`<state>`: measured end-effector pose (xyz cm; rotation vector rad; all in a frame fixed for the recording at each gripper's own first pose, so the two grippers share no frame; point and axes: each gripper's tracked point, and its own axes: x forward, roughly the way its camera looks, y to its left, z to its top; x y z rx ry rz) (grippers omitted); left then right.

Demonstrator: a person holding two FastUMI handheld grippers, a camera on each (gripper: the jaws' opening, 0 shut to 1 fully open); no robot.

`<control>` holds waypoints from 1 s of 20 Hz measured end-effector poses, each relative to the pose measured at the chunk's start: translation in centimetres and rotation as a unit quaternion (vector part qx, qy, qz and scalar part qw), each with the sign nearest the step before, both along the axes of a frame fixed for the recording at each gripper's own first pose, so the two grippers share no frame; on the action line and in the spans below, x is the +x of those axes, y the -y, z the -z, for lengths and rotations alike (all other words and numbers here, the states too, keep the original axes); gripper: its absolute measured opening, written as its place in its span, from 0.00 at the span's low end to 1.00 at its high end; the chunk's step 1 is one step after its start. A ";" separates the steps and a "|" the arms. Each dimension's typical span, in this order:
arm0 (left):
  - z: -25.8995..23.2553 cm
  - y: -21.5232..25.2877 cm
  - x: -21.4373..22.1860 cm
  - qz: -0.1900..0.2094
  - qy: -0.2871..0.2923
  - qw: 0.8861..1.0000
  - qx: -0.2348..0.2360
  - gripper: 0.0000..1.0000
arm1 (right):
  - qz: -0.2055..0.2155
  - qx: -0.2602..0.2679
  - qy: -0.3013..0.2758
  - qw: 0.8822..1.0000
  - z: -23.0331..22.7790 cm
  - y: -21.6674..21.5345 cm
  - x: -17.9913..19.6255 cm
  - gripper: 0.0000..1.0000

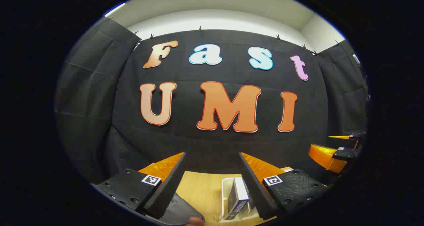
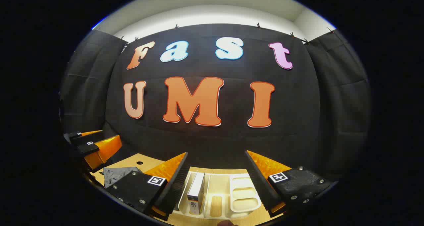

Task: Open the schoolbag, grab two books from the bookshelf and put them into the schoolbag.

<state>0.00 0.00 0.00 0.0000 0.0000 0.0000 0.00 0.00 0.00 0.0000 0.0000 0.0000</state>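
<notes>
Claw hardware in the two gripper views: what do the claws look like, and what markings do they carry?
Each claw, left and right, has two long tapered fingers with ribbed inner faces. At each finger's base sits a black textured block with round screws and a small square black-and-white coded tag. No cables or sleeves are visible.

The gray schoolbag [image 1: 180, 211] is cut off at the near edge of the left gripper view, the book [image 1: 239, 197] partly hidden behind a finger, and the white bookshelf [image 2: 243, 193] likewise in the right gripper view.
</notes>
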 end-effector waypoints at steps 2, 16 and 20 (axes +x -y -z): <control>0.5 0.1 0.3 0.013 -0.009 1.000 -0.001 0.97 | 0.020 0.006 -0.009 1.000 0.6 -0.1 0.2 0.98; 0.9 -1.1 1.8 0.049 -0.011 0.999 0.016 0.95 | 0.053 -0.003 -0.023 0.998 0.2 -1.8 0.8 0.97; 1.5 -1.7 1.8 0.037 -0.016 0.998 0.048 0.96 | 0.045 -0.009 -0.025 0.999 0.5 -2.2 0.9 0.97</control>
